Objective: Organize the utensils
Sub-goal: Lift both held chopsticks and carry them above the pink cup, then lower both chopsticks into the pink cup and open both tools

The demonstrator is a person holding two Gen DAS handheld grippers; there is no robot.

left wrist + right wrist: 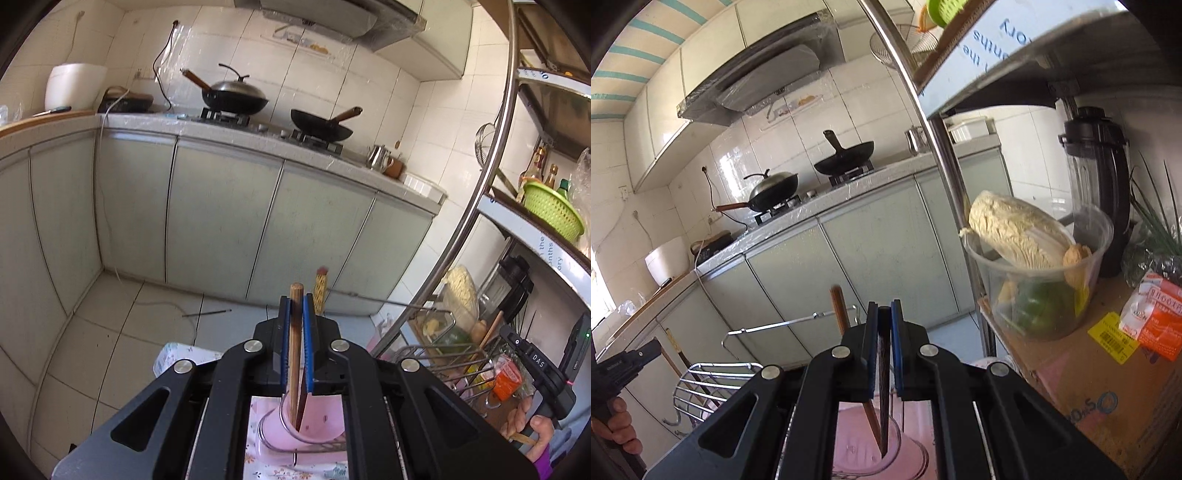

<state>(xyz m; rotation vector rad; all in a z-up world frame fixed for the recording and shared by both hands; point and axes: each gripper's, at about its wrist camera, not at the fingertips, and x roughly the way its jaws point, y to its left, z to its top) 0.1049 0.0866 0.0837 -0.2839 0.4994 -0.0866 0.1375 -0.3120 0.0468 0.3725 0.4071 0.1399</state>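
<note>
Upright, each tool pinches a chopstick over the pink cup.

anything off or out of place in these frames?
Mostly no. Left gripper and right gripper each clamp a chopstick over the pink cup. Only oddity: a thin metal rod lying loose on the floor tiles in front of the cabinets. No spills visible.
</note>
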